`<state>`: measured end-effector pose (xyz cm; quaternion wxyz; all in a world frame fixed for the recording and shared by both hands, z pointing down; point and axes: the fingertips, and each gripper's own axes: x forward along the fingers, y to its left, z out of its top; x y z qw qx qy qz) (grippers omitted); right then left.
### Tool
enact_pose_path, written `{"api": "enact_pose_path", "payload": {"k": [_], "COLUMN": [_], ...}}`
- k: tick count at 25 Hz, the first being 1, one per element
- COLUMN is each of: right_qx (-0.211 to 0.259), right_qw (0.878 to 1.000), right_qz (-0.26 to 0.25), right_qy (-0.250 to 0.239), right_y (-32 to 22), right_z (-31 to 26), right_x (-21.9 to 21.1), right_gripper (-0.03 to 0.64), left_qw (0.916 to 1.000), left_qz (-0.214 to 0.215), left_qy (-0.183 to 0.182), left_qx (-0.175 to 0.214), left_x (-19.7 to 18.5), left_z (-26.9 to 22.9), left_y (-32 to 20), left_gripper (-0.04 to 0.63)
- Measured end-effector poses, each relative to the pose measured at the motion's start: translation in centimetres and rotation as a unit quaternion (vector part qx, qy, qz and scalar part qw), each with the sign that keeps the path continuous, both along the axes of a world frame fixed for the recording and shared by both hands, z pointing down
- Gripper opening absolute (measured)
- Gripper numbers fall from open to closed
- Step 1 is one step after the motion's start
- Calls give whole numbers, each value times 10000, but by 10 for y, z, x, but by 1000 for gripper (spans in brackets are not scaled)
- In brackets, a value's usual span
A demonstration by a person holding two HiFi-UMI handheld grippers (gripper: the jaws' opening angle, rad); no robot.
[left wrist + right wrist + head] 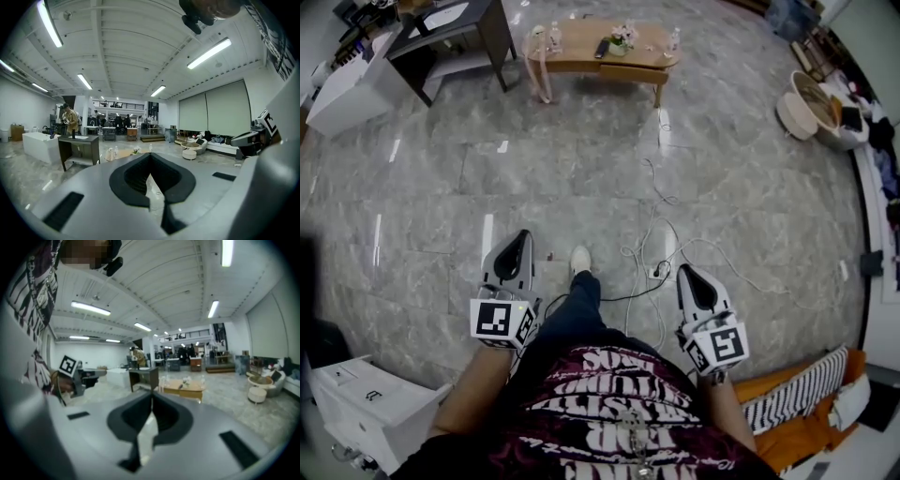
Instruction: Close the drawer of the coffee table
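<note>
I hold both grippers low in front of my body, well apart from the coffee table (600, 52), which stands across the marble floor (581, 169) at the top edge of the head view. Its long axis runs left to right there, so one long side faces me. The drawer (630, 73) sits in the right part of that near side with its front towards me; from here I cannot tell how far it stands out. Small bottles and a little plant stand on the tabletop. My left gripper (521, 236) points ahead and slightly down towards the table, its jaws pressed together with nothing between them. My right gripper (685, 272) points the same way, its jaws likewise together and empty. Between them shows my shoe (580, 260), and white cables (656, 248) lie looped on the floor just ahead of the right gripper. A dark desk (455, 37) stands left of the table.
</note>
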<state>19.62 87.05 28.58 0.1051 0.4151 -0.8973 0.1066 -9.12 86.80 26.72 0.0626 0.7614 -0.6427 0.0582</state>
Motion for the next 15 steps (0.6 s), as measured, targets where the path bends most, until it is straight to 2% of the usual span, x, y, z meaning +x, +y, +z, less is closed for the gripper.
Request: {"api": "enact_pose_path", "payload": {"k": [7,15], "right_qx": [-58,36], "right_qw": [9997,9998], "right_qz": [230,204], "right_qy": [-12,-36], "right_y": [-85,-190], "right_z": [4,-13], "right_x": [-21,-66], "right_gripper": [34,35], "left_qw": [9995,9998], "left_qz": [259,146], "left_qy": [-171,-141], "left_qx": [-46,-66], "left_x": [-17,-68], "left_z": [-1,-8], "left_y": [-94,-191], "left_gripper": [23,23]}}
